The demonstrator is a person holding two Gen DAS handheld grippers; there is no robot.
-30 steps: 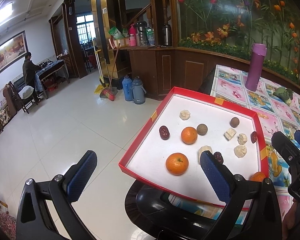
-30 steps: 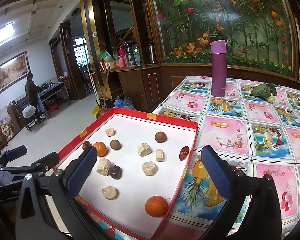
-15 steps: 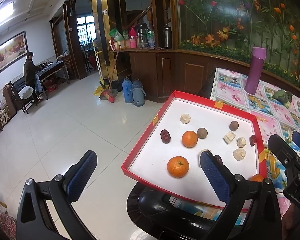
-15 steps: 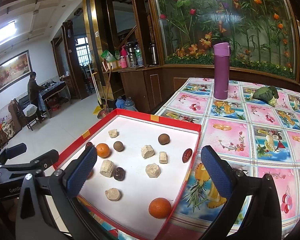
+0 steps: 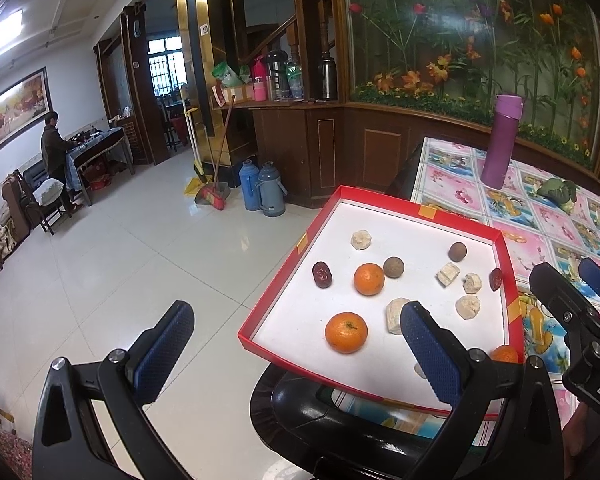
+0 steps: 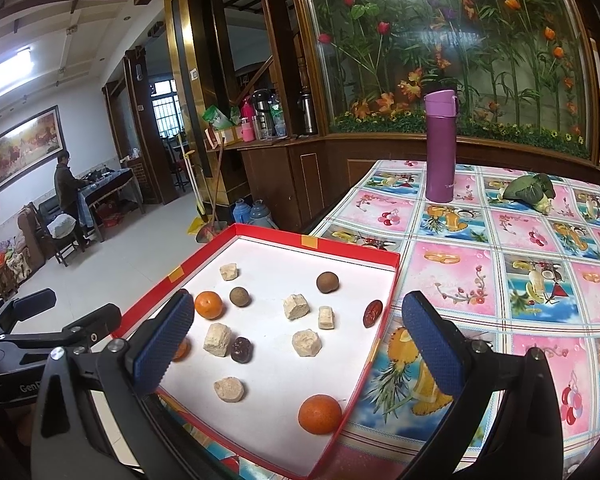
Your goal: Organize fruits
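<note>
A shallow red box with a white floor [image 5: 416,210] [image 6: 314,242] lies at the table's corner. Loose in it are three oranges [image 5: 346,332] [image 6: 319,414], dark red dates [image 5: 322,274] [image 6: 373,313], brown round longans [image 5: 393,267] [image 6: 327,282] and several pale chunks [image 5: 361,239] [image 6: 306,343]. My left gripper [image 5: 296,344] is open and empty, hanging above the box's near left corner. My right gripper [image 6: 296,338] is open and empty too, over the box's near right side. Each gripper shows at the edge of the other's view.
A purple flask [image 6: 441,146] and a green leafy bundle [image 6: 529,191] stand farther back on the fruit-patterned tablecloth [image 6: 512,256]. A black chair back [image 5: 340,428] sits under the box's near edge. Left of the table is tiled floor [image 5: 120,260], with a person [image 5: 56,152] far off.
Both views have pulled back and up slightly, so the box looks a little farther and lower. The fruits have not moved and both grippers stay open.
</note>
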